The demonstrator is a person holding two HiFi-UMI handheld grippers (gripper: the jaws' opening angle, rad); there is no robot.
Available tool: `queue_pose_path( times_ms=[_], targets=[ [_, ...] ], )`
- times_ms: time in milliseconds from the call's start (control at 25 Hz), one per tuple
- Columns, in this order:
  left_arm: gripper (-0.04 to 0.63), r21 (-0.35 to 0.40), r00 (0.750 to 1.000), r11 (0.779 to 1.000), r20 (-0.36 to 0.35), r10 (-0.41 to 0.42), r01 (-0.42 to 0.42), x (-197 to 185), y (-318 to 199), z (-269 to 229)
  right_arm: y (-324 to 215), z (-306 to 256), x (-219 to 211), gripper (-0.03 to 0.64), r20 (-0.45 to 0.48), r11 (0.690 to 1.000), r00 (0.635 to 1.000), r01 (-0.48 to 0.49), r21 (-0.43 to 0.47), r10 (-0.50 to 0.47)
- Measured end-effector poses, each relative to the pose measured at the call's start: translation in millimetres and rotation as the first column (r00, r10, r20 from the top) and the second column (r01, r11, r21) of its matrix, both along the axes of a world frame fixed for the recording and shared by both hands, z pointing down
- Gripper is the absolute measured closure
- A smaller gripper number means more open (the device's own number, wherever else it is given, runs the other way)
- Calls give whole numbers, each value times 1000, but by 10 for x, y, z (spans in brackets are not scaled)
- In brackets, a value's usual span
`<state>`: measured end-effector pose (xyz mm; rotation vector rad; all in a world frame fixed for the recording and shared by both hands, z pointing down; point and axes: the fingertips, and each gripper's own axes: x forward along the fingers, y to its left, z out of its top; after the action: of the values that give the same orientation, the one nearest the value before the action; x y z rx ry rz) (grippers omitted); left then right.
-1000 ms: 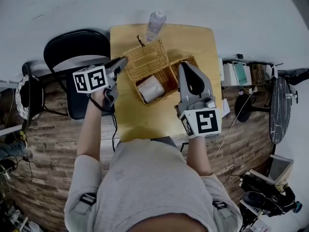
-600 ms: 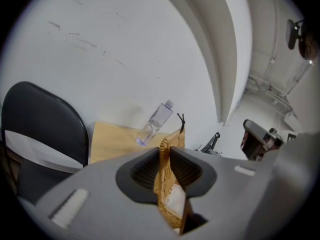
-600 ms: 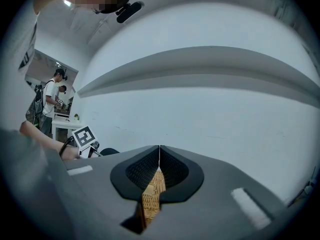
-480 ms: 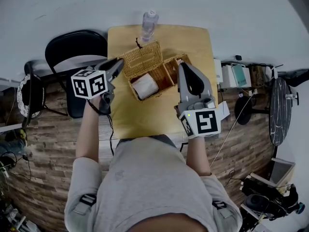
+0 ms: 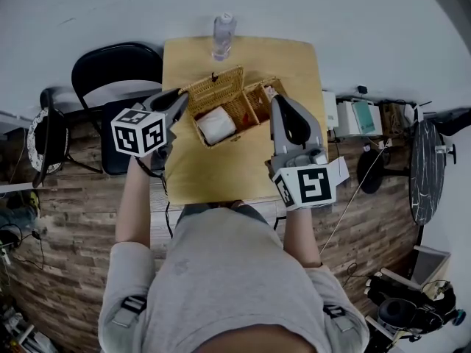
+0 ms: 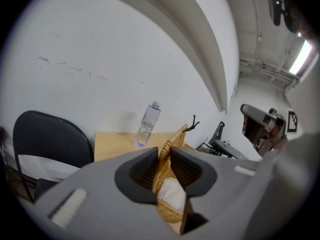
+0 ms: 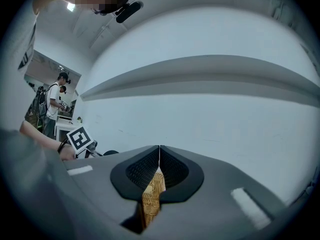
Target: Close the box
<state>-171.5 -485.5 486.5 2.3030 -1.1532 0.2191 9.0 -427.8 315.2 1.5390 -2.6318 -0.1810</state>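
L gripper (image 5: 180, 96), left of centre, gripped the raised wicker lid (image 5: 217, 85), jaws just easing apart round its edge, prob. to swing it shut. The wicker box (image 5: 250, 107) sat upper centre. R gripper (image 5: 282, 103) was pinched on its right rim, apparently steadying it.

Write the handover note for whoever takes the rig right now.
Left gripper: the lid's edge is between its jaws, which have just been opening a little; the pads look to touch it.
Right gripper: shut on the box's right rim.
Box at the table's far half, white roll inside, lid raised.
Done: both grips taken.
Left: swing the lid down onto the box, then let go.
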Motion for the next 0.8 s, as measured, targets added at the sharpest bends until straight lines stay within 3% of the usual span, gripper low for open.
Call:
queue_pose_path(
  times_ms=[320,800],
  targets=[
    [456,87,996,996,87,-26,18,116,213,-19,166,-26,106,611,4,1000,1000,23,8,-23],
    [456,111,988,991,132,-84,69,208,499,2,346,-58,190,611,12,998,998,65,15,-65]
  ],
)
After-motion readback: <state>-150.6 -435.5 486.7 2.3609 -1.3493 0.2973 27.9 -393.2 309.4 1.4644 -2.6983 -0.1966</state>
